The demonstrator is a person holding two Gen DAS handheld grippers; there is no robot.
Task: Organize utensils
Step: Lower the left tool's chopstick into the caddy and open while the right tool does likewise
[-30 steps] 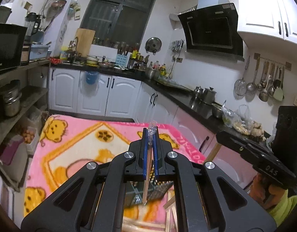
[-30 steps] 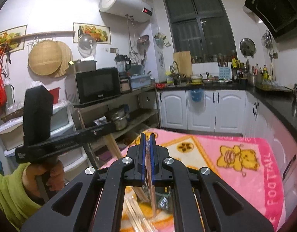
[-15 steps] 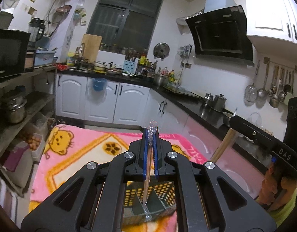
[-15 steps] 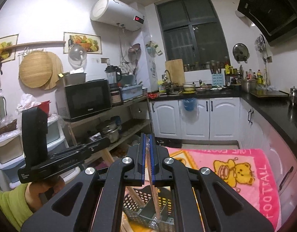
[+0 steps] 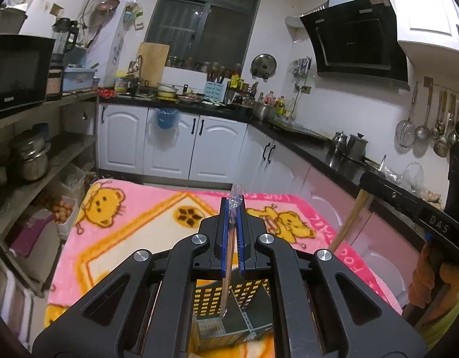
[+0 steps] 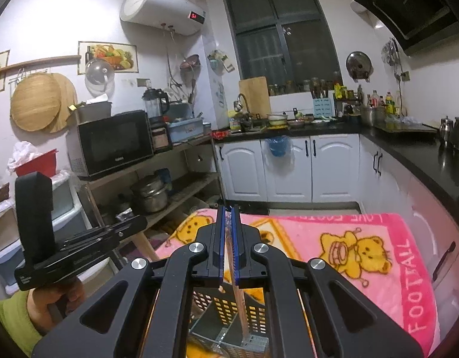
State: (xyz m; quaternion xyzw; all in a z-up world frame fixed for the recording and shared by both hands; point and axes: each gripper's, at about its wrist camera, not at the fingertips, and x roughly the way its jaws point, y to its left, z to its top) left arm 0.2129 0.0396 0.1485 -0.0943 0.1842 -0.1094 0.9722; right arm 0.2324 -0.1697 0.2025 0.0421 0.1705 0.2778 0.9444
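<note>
My left gripper (image 5: 232, 205) is shut on a wooden chopstick in a clear sleeve (image 5: 228, 274). It hangs upright, its lower end inside a black mesh utensil basket (image 5: 253, 295) with dividers. My right gripper (image 6: 228, 211) is shut on another sleeved chopstick (image 6: 239, 304), whose tip reaches down into the same basket (image 6: 220, 301). In the left wrist view the right gripper (image 5: 366, 182) shows at the right edge with its stick (image 5: 347, 226) slanting down. The left gripper (image 6: 136, 223) appears at the left of the right wrist view, held by a hand in a green sleeve.
The basket stands on a pink cartoon-bear blanket (image 5: 133, 226) that covers the table. An open shelf with pots (image 6: 151, 194) runs along the left. White cabinets under a black counter (image 5: 304, 149) run along the back and right.
Both grippers moved forward over the table and sank a little. The basket now sits right under both, with each chopstick's lower end inside it. The loose chopsticks seen earlier have left view.
</note>
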